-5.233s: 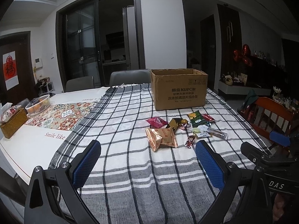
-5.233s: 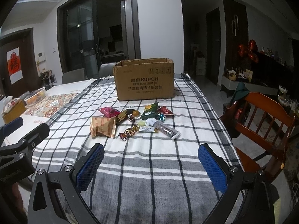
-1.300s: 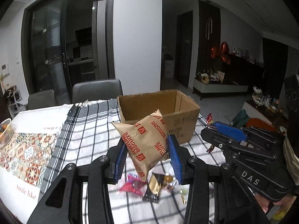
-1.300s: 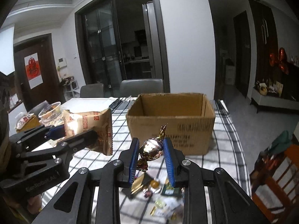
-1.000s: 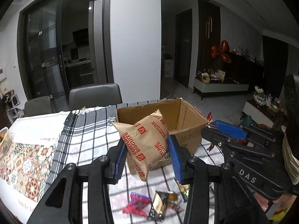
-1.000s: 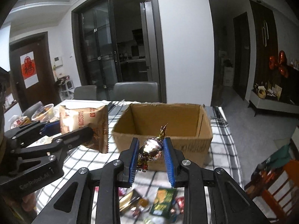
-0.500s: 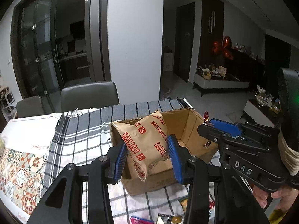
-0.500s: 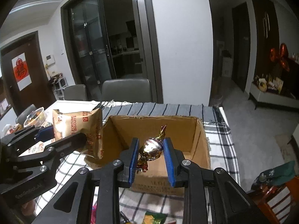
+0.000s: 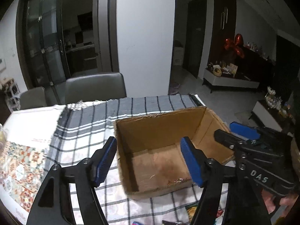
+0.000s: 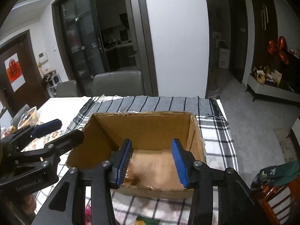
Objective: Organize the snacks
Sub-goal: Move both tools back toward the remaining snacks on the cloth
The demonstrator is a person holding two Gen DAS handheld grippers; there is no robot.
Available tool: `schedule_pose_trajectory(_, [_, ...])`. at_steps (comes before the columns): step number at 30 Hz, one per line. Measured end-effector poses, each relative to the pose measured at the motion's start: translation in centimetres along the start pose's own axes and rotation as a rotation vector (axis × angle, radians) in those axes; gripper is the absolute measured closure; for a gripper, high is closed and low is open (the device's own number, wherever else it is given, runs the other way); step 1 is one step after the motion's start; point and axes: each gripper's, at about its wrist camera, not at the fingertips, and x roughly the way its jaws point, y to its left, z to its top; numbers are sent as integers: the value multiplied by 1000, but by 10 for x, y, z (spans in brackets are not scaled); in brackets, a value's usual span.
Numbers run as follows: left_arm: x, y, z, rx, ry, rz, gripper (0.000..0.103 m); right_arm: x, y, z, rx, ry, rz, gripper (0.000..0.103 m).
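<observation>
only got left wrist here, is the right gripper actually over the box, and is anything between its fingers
Observer: Yes. In the right wrist view the right gripper hangs over the open cardboard box; its jaws are opening and nothing is between them.
Operator: what's at the far left of the table
Observer: A clear bowl with something in it stands there; I cannot tell what.
Operator: and off the table's right side
Observer: A wooden chair with a green cloth draped over it.
</observation>
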Motion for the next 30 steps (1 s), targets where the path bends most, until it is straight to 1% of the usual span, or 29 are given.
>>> schedule_pose_trajectory(1, [-4, -1, -2, 9, -4, 9, 33, -3, 0, -1, -5, -4, 1, 58])
schedule_pose_trajectory(3, [-15, -5, -8, 31, -11, 32, 28, -12, 1, -5, -11, -11, 15, 58])
schedule_pose_trajectory(5, [-25, -8, -12, 40, -12, 44, 28, -21, 1, -11, -9, -20, 23, 58])
schedule_pose_trajectory(8, [-46, -12, -22, 41, -26, 43, 27, -38, 2, -23, -19, -30, 32, 58])
schedule_pose_trajectory(11, [-66, -15, -30, 48, -51, 57, 27, -53, 5, -33, -32, -39, 36, 58])
schedule_pose_trajectory(14, [-85, -18, -42, 61, -83, 54, 27, -68, 8, -44, -30, -56, 41, 58])
schedule_pose_trajectory(17, [-98, -23, -53, 77, -94, 51, 27, -83, 9, -55, -22, -69, 59, 58])
schedule_pose_trajectory(22, [-120, -34, -71, 117, -127, 60, 27, -107, 14, -78, -32, -96, 60, 58])
schedule_pose_trajectory(26, [-136, -42, -87, 149, -158, 62, 27, -121, 15, -94, -29, -102, 64, 58])
schedule_pose_trajectory(30, [-146, -48, -105, 173, -172, 45, 27, -131, 13, -111, -36, -97, 66, 58])
